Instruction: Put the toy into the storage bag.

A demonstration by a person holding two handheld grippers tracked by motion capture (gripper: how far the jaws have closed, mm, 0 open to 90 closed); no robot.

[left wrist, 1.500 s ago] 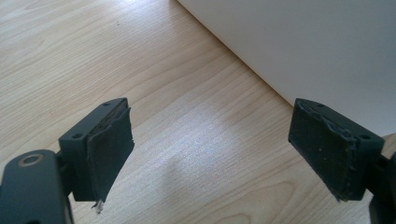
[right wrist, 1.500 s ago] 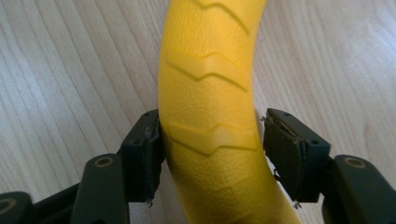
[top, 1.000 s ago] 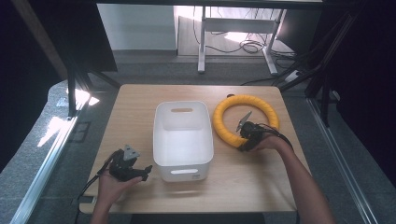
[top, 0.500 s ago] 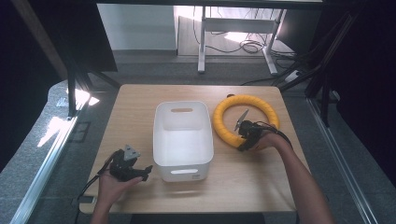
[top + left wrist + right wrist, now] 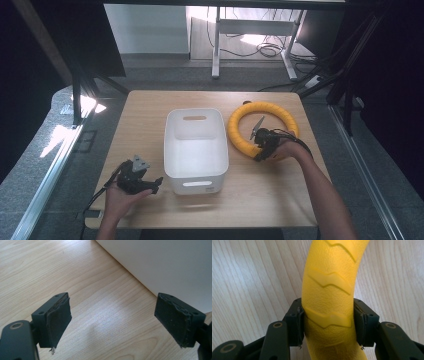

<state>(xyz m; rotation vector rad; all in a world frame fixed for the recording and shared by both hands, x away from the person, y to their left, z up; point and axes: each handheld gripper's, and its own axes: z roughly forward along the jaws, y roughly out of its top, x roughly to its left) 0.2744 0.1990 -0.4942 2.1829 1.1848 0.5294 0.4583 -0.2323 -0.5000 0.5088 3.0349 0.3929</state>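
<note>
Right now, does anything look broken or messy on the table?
Nothing is spilled or knocked over. The white bin sits upright and the yellow ring lies flat, clamped by the right gripper. The one worn thing: the left gripper has ragged, frayed rubber pads on its fingers.

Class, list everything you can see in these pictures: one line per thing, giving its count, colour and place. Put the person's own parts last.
Rectangular wooden table: one, light wood, centre of the high view, on a grey floor.
White rectangular plastic bin: one, white, middle of the table, nothing inside it.
Yellow ridged ring: one, yellow, lying flat on the table right of the bin.
Metal desk frame with cables: one, pale grey, on the floor beyond the table.
Left claw: one, black, jaws open over bare wood beside the bin's wall.
Right claw: one, black, jaws shut on the ring's near arc.
Forearms: two, entering from the bottom edge.
</note>
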